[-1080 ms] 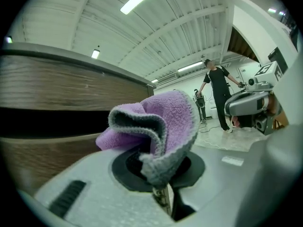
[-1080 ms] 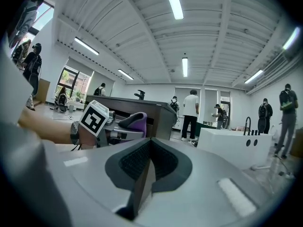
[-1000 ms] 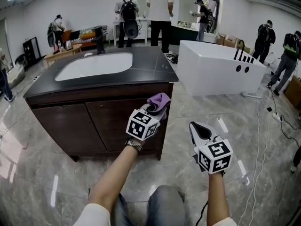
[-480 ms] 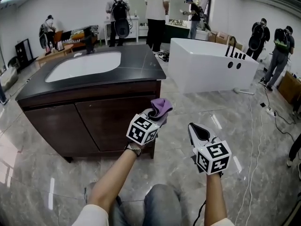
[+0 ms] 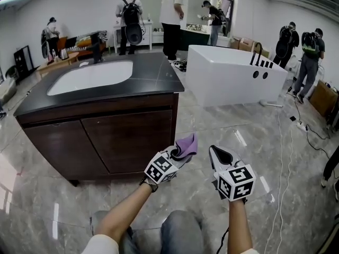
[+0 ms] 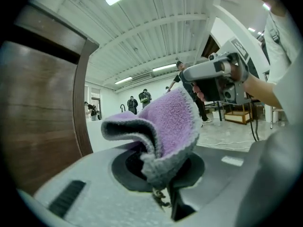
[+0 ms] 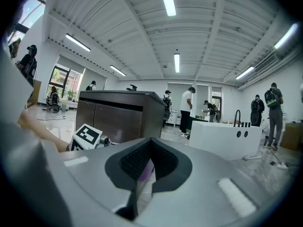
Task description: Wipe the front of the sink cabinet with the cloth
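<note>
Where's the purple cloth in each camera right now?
Head view: purple cloth lower centre, in the left gripper, beside the cabinet's right front corner.
Left gripper view: centre, clamped between the jaws.
Right gripper view: only a purple sliver through the jaw gap, probably it.
Shared landmark: sink cabinet.

White bathtub [image 5: 238, 75] on grey marble floor [image 5: 296, 194], black faucet [image 5: 258, 49] at its far rim. White cable [image 5: 279, 142] lies over the floor at right. Behind, several people [image 5: 170, 12] stand, some wearing backpacks [image 5: 130, 16].
</note>
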`<state>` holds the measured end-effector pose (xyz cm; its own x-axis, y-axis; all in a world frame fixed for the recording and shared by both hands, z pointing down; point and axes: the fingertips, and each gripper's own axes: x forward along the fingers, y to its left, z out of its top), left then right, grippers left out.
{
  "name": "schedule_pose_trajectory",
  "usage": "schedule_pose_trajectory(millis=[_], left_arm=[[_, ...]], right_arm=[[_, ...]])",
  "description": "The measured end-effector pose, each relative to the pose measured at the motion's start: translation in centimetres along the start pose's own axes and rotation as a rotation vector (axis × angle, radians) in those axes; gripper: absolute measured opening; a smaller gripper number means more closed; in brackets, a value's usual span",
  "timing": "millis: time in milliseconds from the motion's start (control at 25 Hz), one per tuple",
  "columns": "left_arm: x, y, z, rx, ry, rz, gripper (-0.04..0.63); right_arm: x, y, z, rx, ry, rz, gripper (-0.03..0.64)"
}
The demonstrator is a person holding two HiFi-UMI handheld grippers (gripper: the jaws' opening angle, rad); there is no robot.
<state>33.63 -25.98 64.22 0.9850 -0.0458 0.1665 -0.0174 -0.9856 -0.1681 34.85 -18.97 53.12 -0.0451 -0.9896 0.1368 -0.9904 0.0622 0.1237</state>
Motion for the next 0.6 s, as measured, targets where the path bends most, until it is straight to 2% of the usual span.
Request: schedule_pose_trajectory(millis=[200,400,600], left_arm=[[-0.3,2.2,-2.7,-0.028,0.039,0.065,0.052],[-1.8,4.3,-5.3,0.045,0.143,0.133,0.052],[-3.1,5.8,-6.6,0.041,0.165,0.173,0.052]], right_arm=[[0.5,0.0,-0.9,0.003,0.018,-0.007,0.006],[1.3,0.8,-1.3,0.004,0.028,0.003,0.007],[2.2,1.9,-1.1,0.0,0.026,0.026,0.006]])
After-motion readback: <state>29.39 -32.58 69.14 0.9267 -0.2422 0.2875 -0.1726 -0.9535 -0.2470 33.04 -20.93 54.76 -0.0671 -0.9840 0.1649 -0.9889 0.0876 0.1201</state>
